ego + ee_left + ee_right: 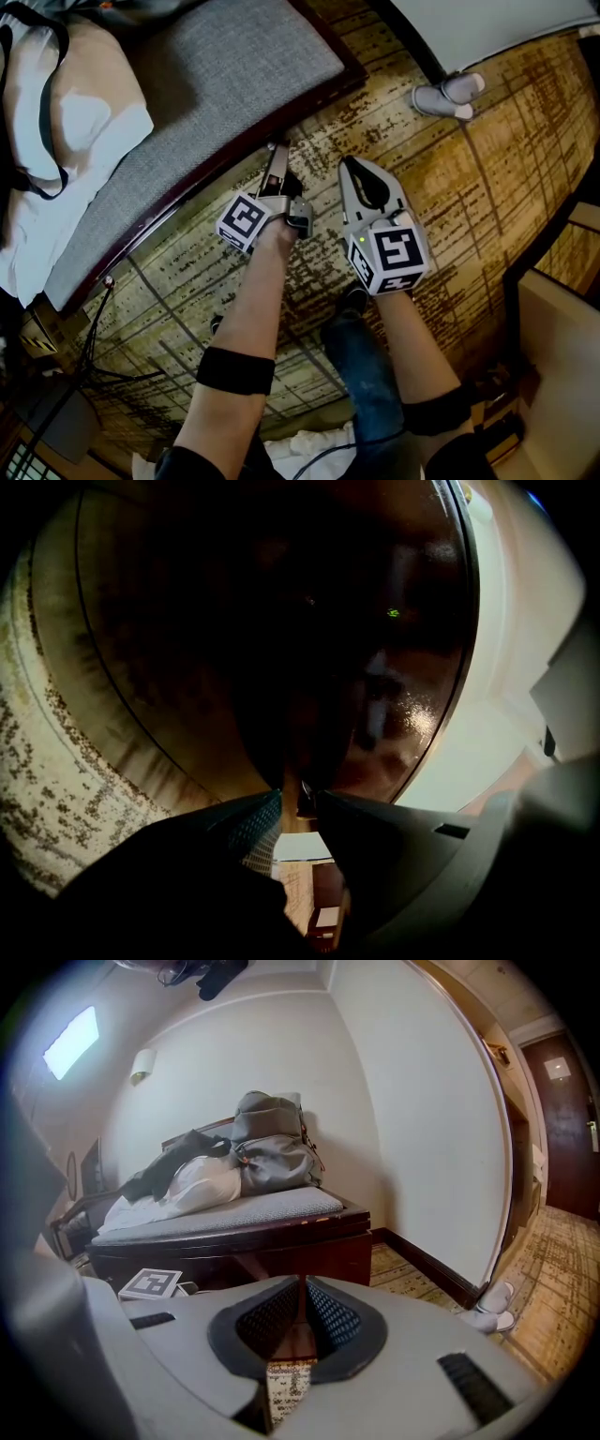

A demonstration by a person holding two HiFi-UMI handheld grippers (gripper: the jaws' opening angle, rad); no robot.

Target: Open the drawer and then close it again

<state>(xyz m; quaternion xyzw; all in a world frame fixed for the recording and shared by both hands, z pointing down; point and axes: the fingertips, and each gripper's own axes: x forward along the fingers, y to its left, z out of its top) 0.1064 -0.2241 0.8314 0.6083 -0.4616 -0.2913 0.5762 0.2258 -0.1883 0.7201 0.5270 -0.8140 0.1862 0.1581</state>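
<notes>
The drawer front [309,621] is a dark glossy wooden panel under the grey-cushioned bench [216,84]. It fills the left gripper view from very close. My left gripper [277,152] points at the bench's wooden side. In its own view the left gripper [298,794] has its jaws drawn close around a small dark handle [307,804] on the panel. My right gripper [354,169] hovers over the carpet just to the right. In its own view the right gripper [302,1283] is shut with its tips together and nothing between them. From there the drawer front [281,1258] looks flush with the frame.
A grey bag [272,1152] and white bedding [66,131] lie on the bench. Pale slippers [448,96] sit by the wall on the patterned carpet [487,187]. Cables [94,347] trail at the lower left. The person's knee [361,366] is below the grippers.
</notes>
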